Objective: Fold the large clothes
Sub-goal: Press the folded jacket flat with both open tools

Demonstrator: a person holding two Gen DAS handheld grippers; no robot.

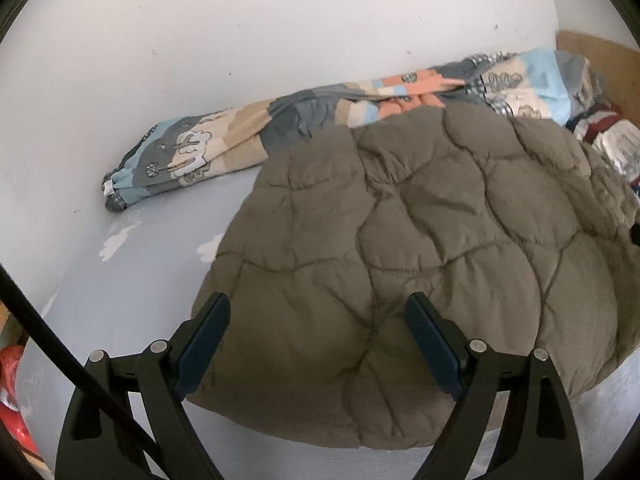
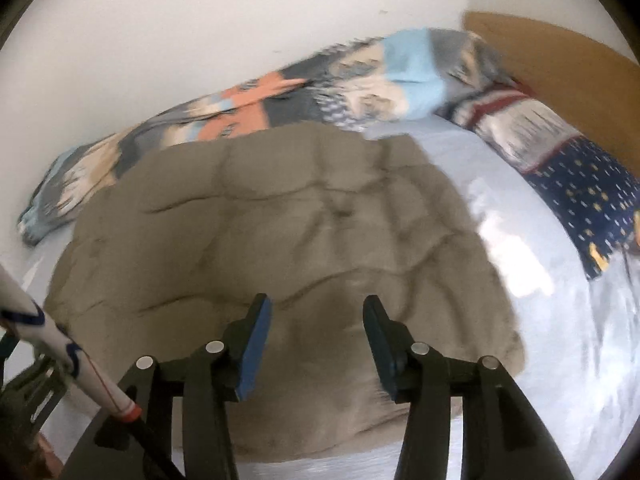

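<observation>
An olive-brown quilted coat (image 1: 420, 248) lies folded into a rounded block on the pale blue bed sheet (image 1: 152, 272). My left gripper (image 1: 318, 306) is open above the coat's near left part, holding nothing. In the right wrist view the same coat (image 2: 280, 220) fills the middle, blurred by motion. My right gripper (image 2: 316, 308) is open over the coat's near edge, holding nothing.
A rolled patchwork duvet (image 1: 280, 120) lies along the white wall behind the coat; it also shows in the right wrist view (image 2: 280, 92). A dark blue patterned cloth (image 2: 580, 184) lies at the right by a wooden headboard (image 2: 560, 60). Something red (image 1: 12, 392) sits beyond the bed's left edge.
</observation>
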